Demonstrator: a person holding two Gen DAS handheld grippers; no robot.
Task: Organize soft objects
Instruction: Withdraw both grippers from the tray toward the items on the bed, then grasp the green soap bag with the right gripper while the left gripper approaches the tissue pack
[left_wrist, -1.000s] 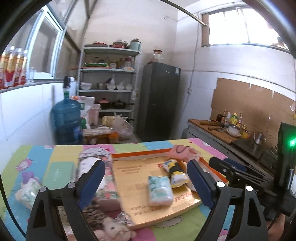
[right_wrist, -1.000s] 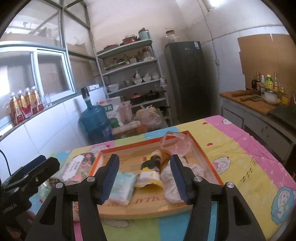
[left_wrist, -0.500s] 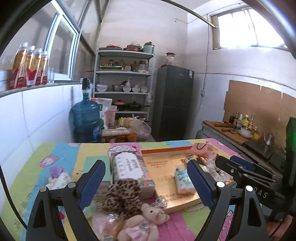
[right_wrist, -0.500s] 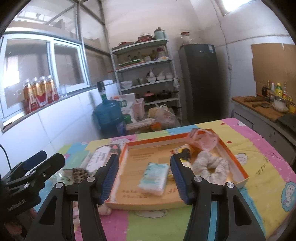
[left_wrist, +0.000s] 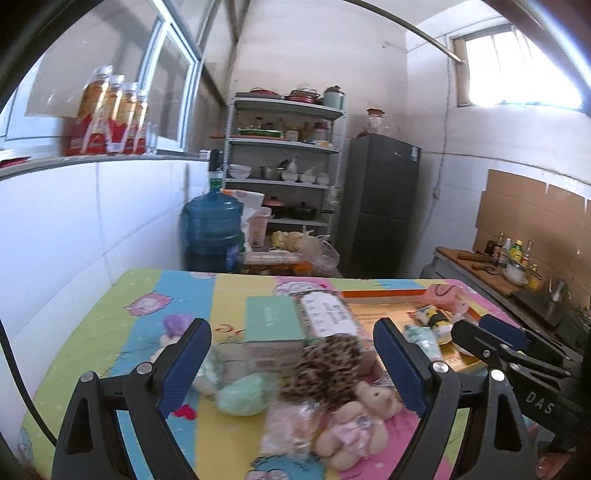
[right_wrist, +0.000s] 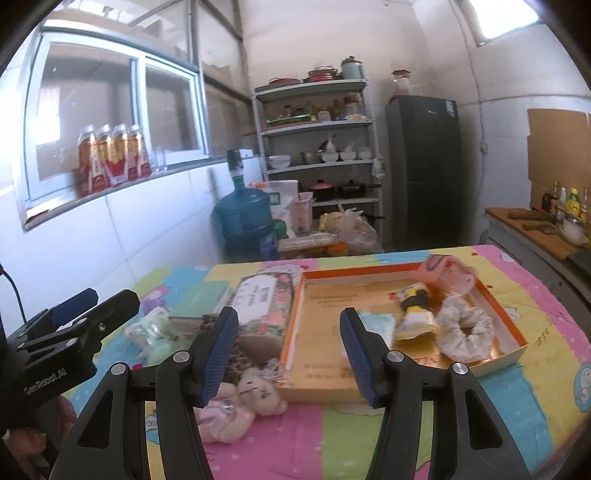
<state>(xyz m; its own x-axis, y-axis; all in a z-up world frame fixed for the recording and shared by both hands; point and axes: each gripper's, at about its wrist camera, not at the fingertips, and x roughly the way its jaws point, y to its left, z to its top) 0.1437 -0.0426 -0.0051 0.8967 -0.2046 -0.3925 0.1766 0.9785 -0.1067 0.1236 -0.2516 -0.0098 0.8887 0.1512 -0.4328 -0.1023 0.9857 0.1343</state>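
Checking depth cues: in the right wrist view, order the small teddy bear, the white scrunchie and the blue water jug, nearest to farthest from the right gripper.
1. Small teddy bear: just below the right gripper's left finger, on the cloth.
2. White scrunchie: right, inside the orange-rimmed box.
3. Blue water jug: on the floor past the table.

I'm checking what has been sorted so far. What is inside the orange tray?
The orange tray holds a white scrunchie, a yellow pouch, a pale blue tissue pack and a pink soft item. The right gripper covers the tray's near part.
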